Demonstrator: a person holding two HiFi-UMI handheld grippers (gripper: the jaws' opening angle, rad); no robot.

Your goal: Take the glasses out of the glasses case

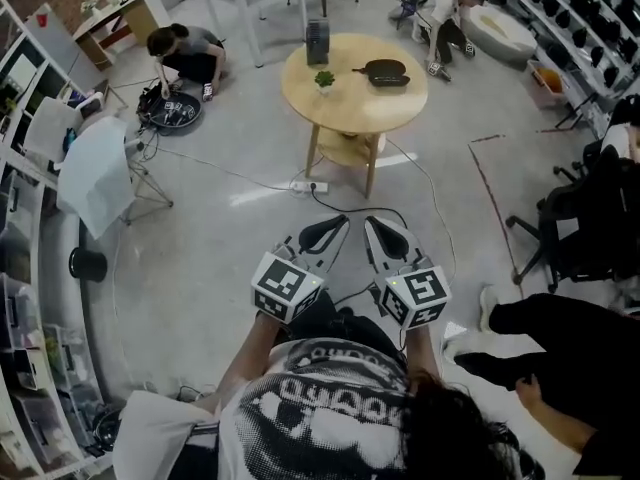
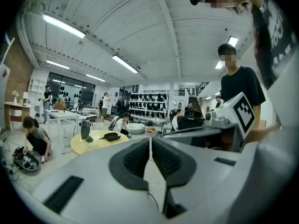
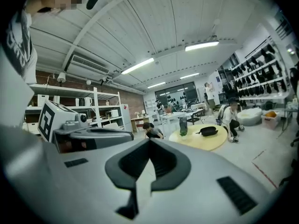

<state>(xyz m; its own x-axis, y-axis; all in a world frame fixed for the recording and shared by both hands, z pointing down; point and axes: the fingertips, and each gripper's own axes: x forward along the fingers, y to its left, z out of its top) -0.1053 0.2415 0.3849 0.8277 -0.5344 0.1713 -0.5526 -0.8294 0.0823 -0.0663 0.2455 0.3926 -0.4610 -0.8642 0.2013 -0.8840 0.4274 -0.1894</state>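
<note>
Bench, round, wooden, well ahead across the floor. Left gripper and right gripper: side by side, near level, fingers pressed together, nothing between; likely a start pose, work not yet begun. Dark flat item, bench's right edge: probably the case, glasses unseen. Plant, bench centre.
</note>
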